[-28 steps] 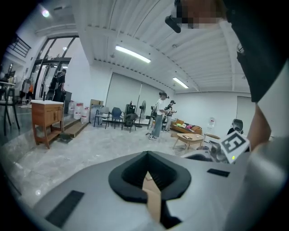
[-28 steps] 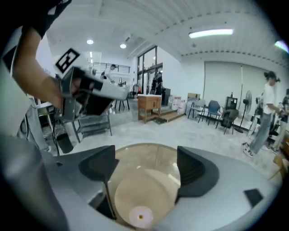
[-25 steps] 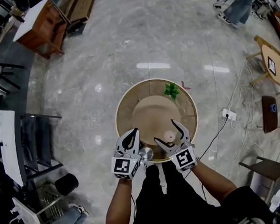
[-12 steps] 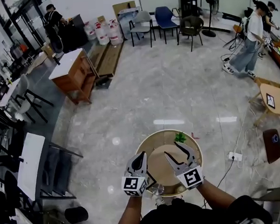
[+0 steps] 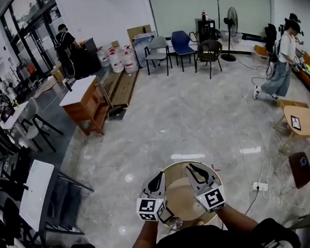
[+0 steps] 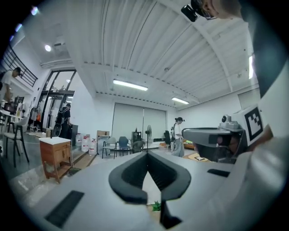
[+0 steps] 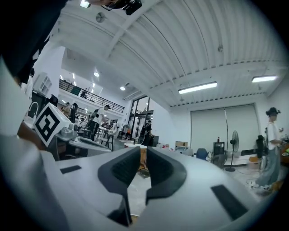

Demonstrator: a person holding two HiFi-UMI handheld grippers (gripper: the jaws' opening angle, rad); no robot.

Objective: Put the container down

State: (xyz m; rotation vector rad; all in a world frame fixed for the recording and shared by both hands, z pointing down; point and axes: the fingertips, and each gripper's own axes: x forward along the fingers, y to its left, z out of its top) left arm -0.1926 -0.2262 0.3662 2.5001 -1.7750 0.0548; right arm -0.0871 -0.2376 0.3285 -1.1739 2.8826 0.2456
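Observation:
In the head view both grippers hang over the round wooden table point(image 5: 183, 200), held up and pointing away from me. The left gripper point(image 5: 158, 176) is shut with its tips touching and nothing between them; its own view shows the same point(image 6: 146, 153). The right gripper point(image 5: 192, 167) is closing: a thin slit remains between its tips point(image 7: 143, 151) and nothing is in it. A small shiny metal container point(image 5: 175, 222) stands at the table's near edge between my forearms, free of both grippers. A small green plant point(image 6: 156, 206) shows low between the left jaws.
A wooden cabinet point(image 5: 83, 105) stands at the far left, with a row of chairs point(image 5: 181, 46) along the back wall. A small wooden table point(image 5: 301, 120) and a power strip point(image 5: 258, 185) lie to the right. A person point(image 5: 279, 61) stands at the far right, and black chairs point(image 5: 38, 191) crowd the left.
The head view has swung up from the tabletop to take in the room. The right gripper's jaws have gone from wide apart to almost together. Both grippers now sit lower in view.

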